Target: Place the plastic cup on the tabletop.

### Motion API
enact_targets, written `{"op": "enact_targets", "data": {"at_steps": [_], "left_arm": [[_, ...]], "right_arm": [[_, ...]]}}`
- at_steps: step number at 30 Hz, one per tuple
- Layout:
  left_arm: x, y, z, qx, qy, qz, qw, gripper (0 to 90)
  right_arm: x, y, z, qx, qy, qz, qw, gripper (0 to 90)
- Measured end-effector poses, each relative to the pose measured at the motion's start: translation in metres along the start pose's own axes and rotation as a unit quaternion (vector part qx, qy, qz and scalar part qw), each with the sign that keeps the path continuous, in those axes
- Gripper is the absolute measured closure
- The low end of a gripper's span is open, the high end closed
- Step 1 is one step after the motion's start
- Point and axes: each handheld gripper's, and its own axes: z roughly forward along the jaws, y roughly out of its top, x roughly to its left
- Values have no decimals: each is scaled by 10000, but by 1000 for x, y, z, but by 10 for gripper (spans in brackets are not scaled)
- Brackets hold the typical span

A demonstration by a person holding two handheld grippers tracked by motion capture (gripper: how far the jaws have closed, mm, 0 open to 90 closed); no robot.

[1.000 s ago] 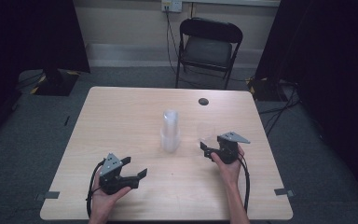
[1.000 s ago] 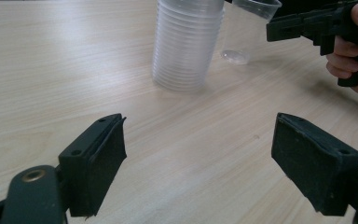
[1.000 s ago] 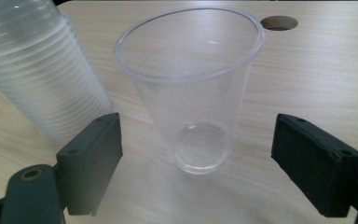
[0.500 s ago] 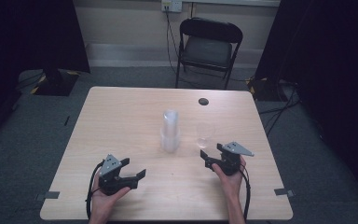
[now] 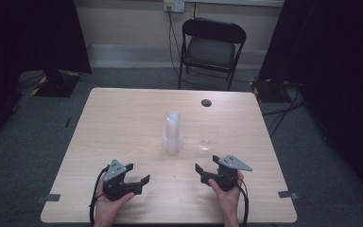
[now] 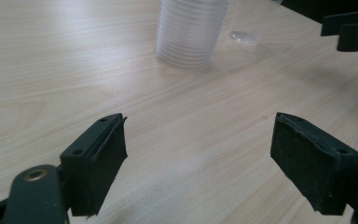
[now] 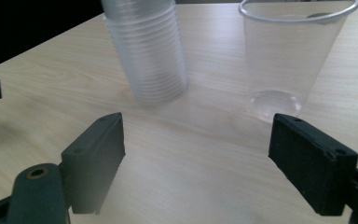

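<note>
An upside-down stack of clear plastic cups [image 5: 172, 135] stands at the table's middle, seen close in the left gripper view [image 6: 189, 32] and the right gripper view [image 7: 147, 51]. To its right a single clear cup [image 5: 208, 137] stands upright [image 7: 286, 56]. My right gripper [image 5: 205, 163] sits near the front edge, short of that cup; its jaws have just been opening and hold nothing [image 7: 198, 121]. My left gripper [image 5: 138, 172] rests open at the front left, empty [image 6: 200, 123], pointing toward the stack.
A small dark disc [image 5: 206, 102] lies near the light wooden table's [image 5: 123, 118] far edge. A black folding chair [image 5: 210, 47] stands behind the table. The right gripper's jaw tips [image 6: 349, 28] show at the left gripper view's upper right.
My right gripper has drawn back toward the near edge of the table, away from the single cup. The left gripper, stack and cup stay where they were.
</note>
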Motion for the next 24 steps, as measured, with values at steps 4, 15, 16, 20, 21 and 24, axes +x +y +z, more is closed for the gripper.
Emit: {"op": "enact_targets", "data": {"at_steps": [4, 15, 16, 20, 21, 24], "left_arm": [[2, -1, -2, -37, 11, -40, 10000, 184], [1, -6, -3, 20, 79, -61, 9999, 184], [1, -6, -3, 20, 79, -61, 9999, 184], [2, -9, -2, 27, 90, -79, 9999, 186], [3, -9, -2, 30, 99, -96, 9999, 185], [4, -10, -2, 32, 126, -120, 9998, 186]], "right_arm": [[7, -6, -4, 36, 42, 26, 10000, 175], [28, -12, -20, -4, 142, -23, 9999, 172], [28, -12, -20, -4, 142, -23, 9999, 172], [32, -13, -22, -5, 88, -75, 9999, 167], [31, -13, -21, -1, 87, -73, 9999, 163], [31, -13, -20, 10, 90, -69, 9999, 160]]}}
